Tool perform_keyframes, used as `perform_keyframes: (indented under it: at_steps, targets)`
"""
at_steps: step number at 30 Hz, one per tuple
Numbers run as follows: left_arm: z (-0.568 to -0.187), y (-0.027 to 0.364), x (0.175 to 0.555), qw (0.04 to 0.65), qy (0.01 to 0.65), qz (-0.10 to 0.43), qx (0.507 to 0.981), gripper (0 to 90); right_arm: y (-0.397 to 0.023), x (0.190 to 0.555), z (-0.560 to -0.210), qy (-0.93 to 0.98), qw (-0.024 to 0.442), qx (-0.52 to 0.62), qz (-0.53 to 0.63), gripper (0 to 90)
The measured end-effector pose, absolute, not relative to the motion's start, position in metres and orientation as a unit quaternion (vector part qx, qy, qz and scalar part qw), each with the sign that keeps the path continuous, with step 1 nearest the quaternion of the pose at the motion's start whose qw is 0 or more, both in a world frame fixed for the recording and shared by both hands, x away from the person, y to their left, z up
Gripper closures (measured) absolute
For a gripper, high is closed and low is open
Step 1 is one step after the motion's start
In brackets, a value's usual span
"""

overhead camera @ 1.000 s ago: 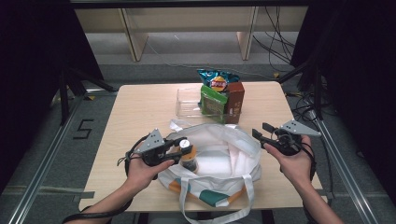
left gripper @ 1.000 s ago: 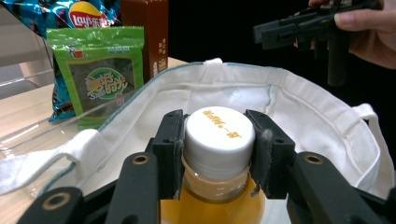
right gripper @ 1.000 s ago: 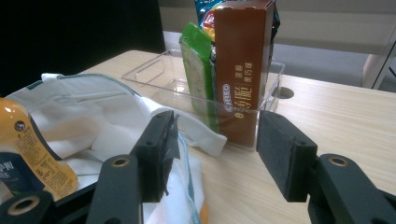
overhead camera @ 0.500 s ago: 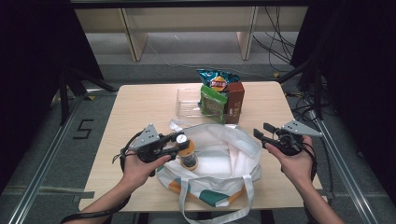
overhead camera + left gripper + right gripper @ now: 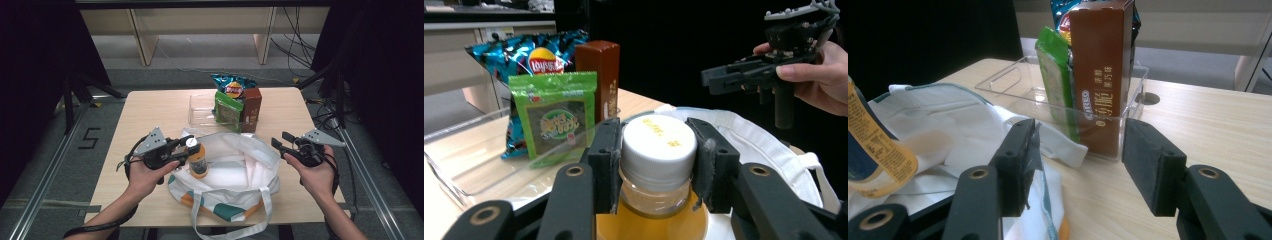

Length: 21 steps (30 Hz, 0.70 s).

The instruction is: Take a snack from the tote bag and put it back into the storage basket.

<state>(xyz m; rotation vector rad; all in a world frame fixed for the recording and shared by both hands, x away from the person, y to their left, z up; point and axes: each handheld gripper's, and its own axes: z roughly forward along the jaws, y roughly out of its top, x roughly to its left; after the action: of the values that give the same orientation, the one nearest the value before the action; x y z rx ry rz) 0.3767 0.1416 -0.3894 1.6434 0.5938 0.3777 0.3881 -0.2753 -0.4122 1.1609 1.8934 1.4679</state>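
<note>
Your left gripper [image 5: 656, 165] is clamped on the bottle [image 5: 198, 160] by its cap, holding it above the open bag [image 5: 235, 175], so it's out but not yet in the tray [image 5: 200, 112], while your right gripper [image 5: 286, 143] waits open and empty.

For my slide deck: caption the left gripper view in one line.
Left gripper clamps the white-capped amber drink bottle above the white fabric tote bag, snacks behind.

Light wooden table [image 5: 150, 107] with white tote bag [image 5: 240, 172] and clear plastic bin [image 5: 200, 112].
</note>
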Motion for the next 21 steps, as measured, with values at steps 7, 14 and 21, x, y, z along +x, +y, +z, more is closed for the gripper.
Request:
perform_keyframes:
  at_steps: [7,14,21]
  targets:
    - [-0.381,0.144,0.38,0.634,0.258,0.17,0.709,58.6,-0.277,0.388,-0.411,0.691,0.238,0.425,0.533,47.5]
    - [-0.376,0.145,0.382,0.636,0.258,0.17,0.707,58.6,-0.276,0.387,-0.41,0.691,0.233,0.43,0.533,45.2]
    - [-0.373,0.144,0.383,0.637,0.254,0.17,0.708,58.6,-0.275,0.388,-0.412,0.691,0.235,0.427,0.535,44.6]
